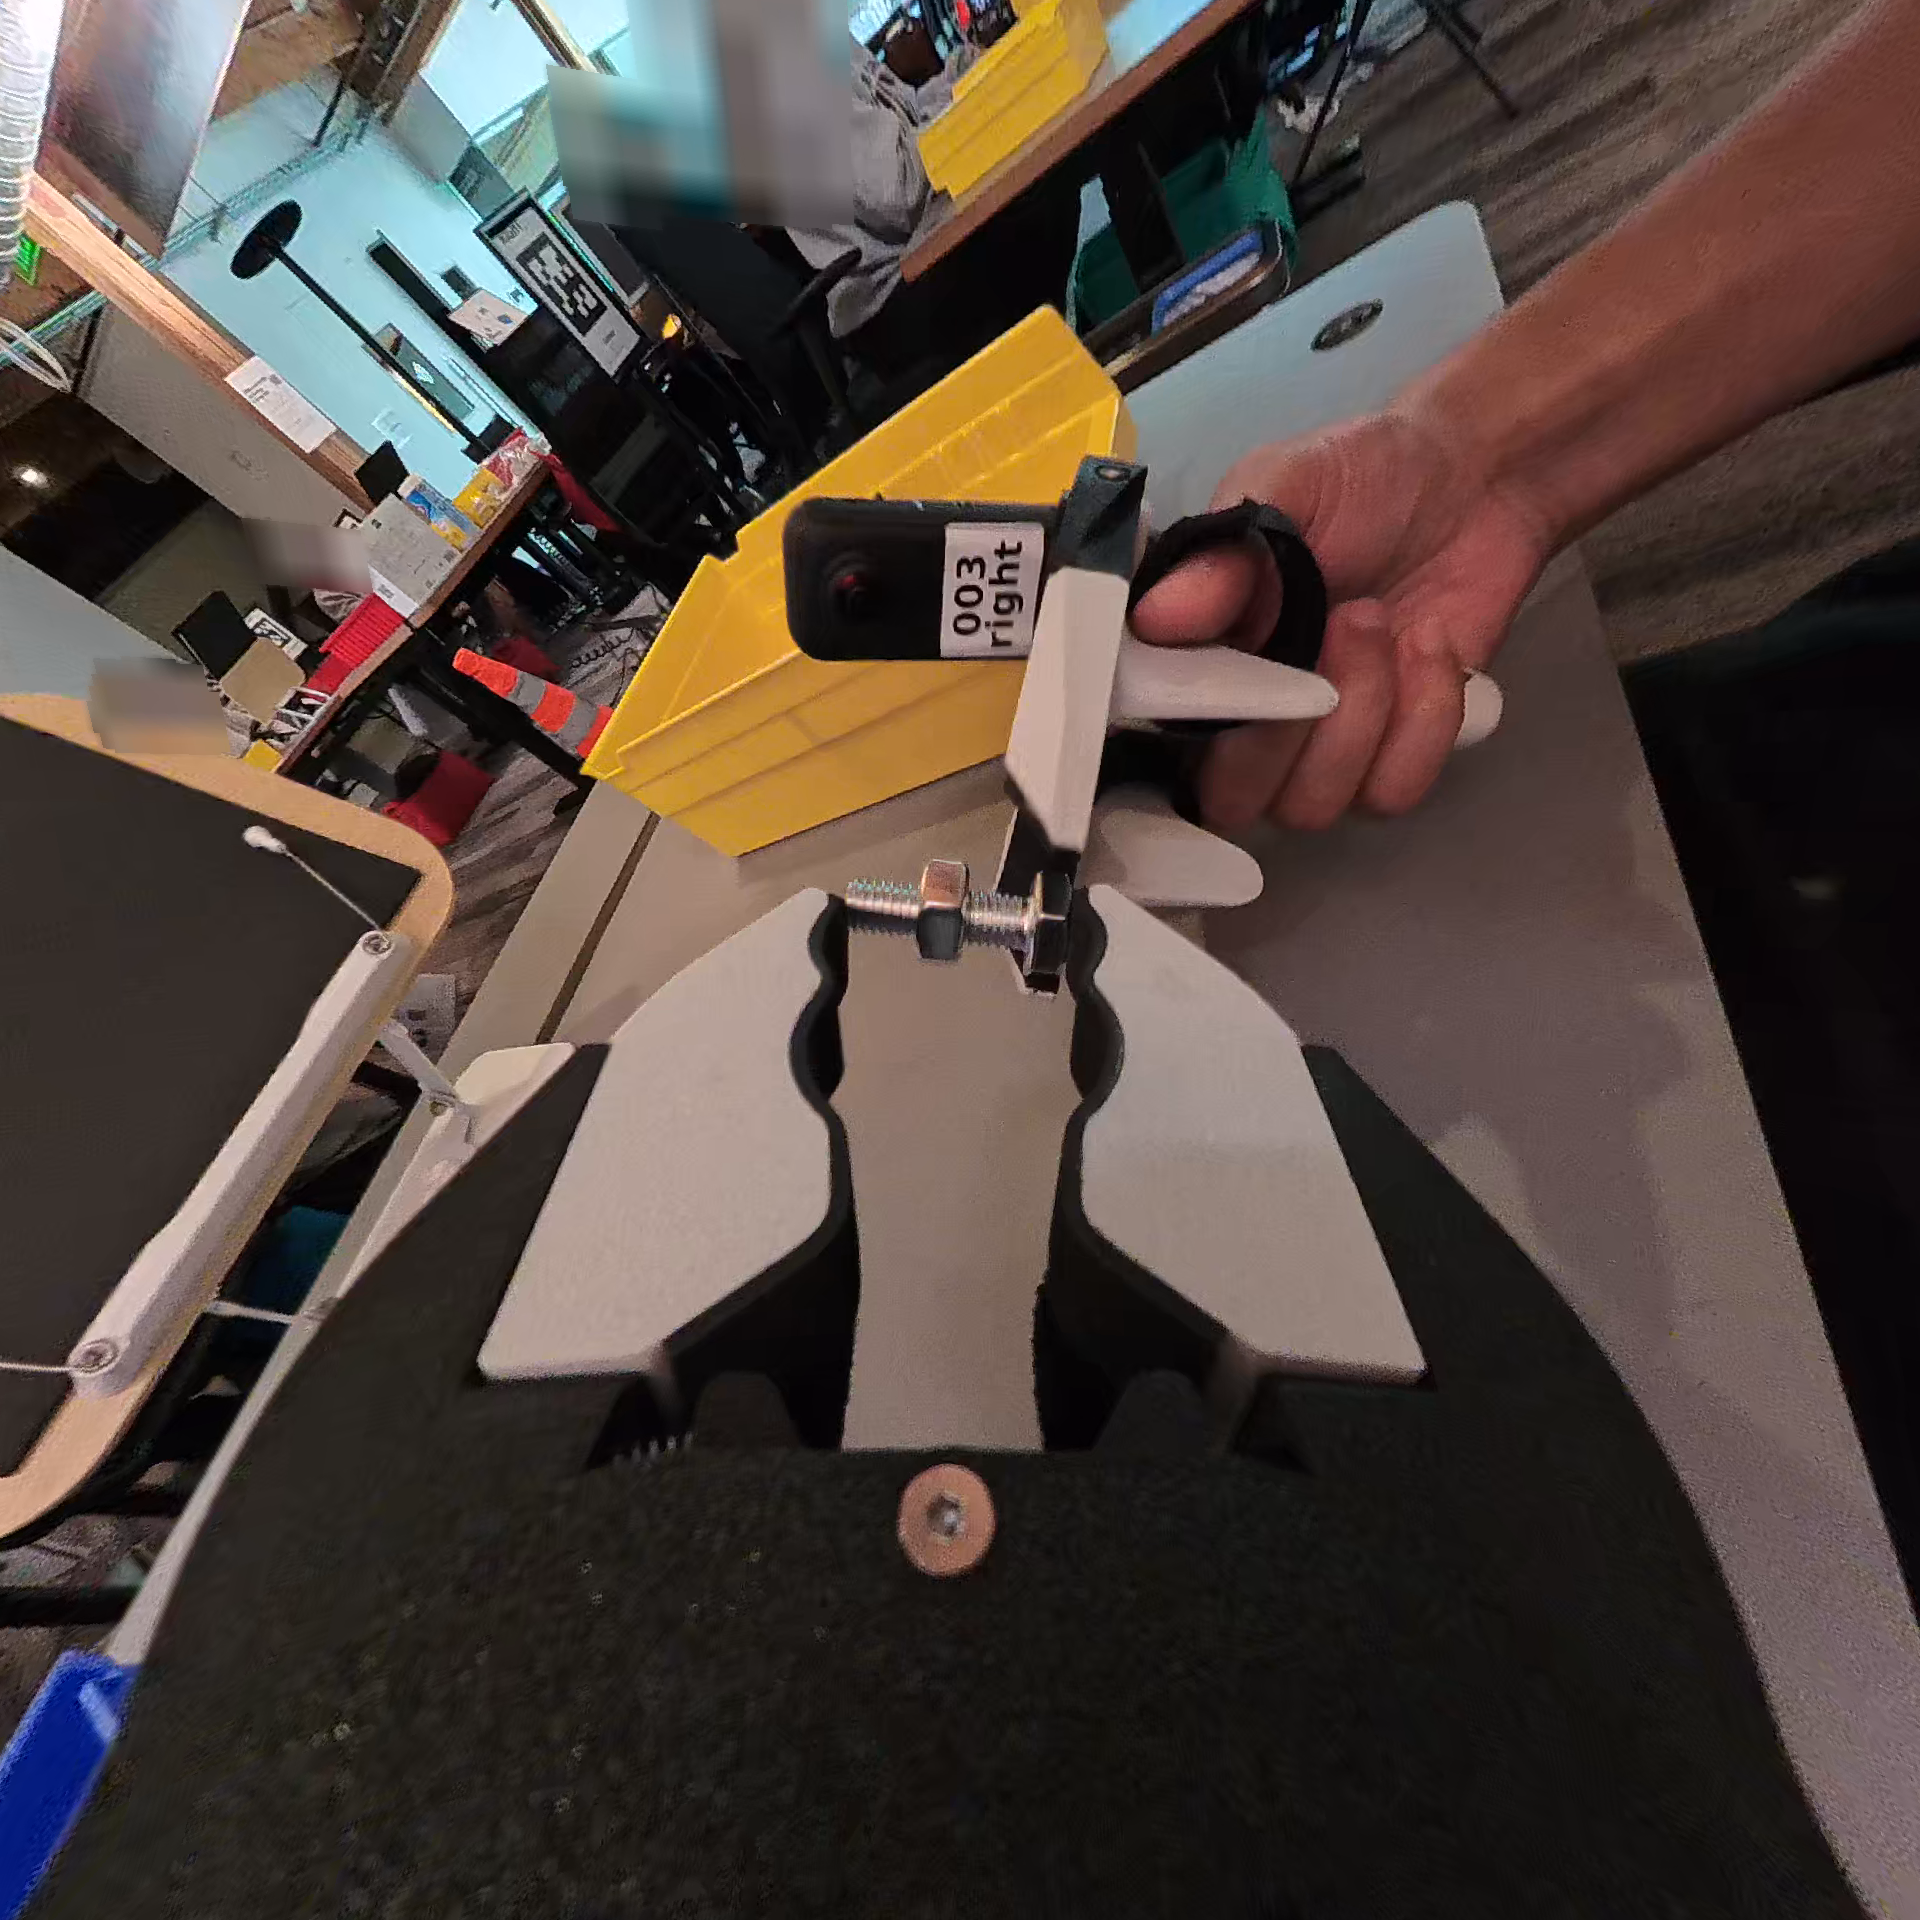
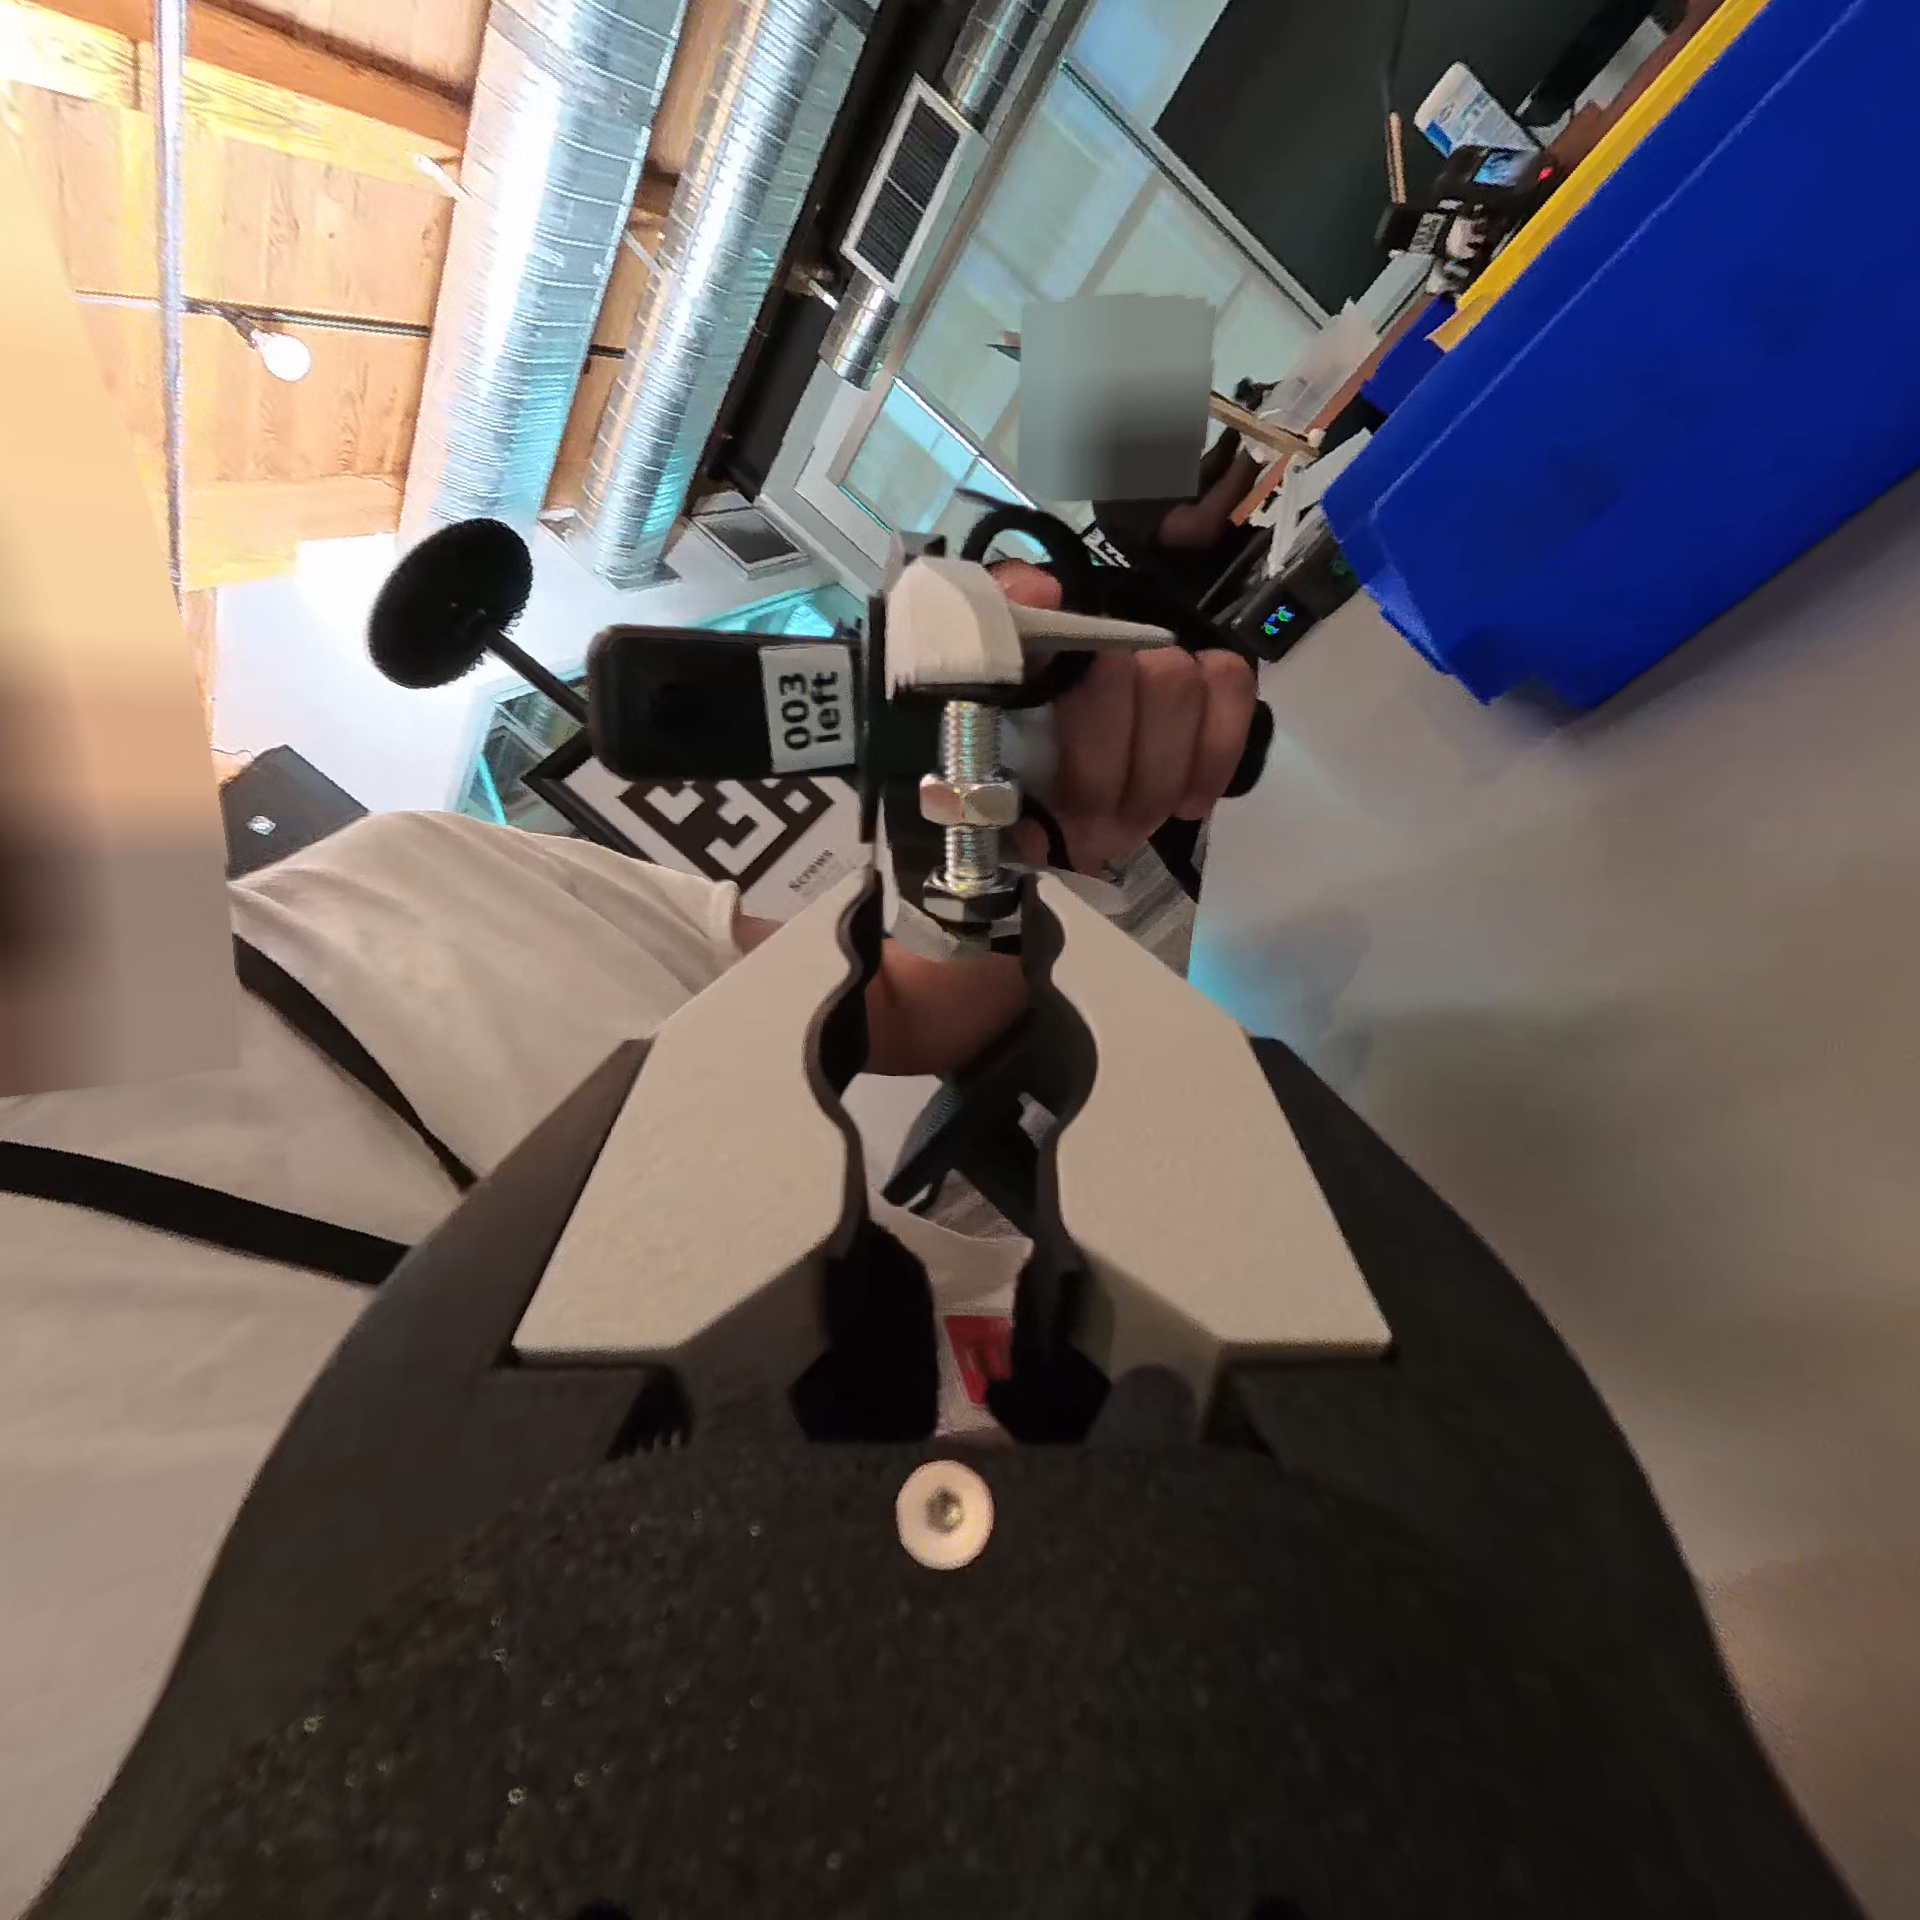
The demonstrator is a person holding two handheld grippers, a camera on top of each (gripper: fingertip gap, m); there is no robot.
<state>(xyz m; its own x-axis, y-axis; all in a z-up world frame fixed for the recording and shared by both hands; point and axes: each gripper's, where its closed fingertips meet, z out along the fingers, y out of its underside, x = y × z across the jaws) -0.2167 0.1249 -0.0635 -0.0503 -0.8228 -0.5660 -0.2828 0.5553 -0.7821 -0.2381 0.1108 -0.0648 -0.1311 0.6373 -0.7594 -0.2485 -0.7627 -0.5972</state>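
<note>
The left gripper grips a silver bolt lengthwise, one pad on the threaded tip, the other at the head. A hex nut sits midway along the thread. The right gripper is part open around the bolt's head; whether its pads press cannot be told. Behind the bolt stands a yellow bin on the grey table. A blue bin lies well beyond the bolt.

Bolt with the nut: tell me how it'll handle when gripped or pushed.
Bolt looks like solid metal: probably stiff, heavy for its size. Round threaded shank would likely roll, though hex nut and head may check it.
</note>
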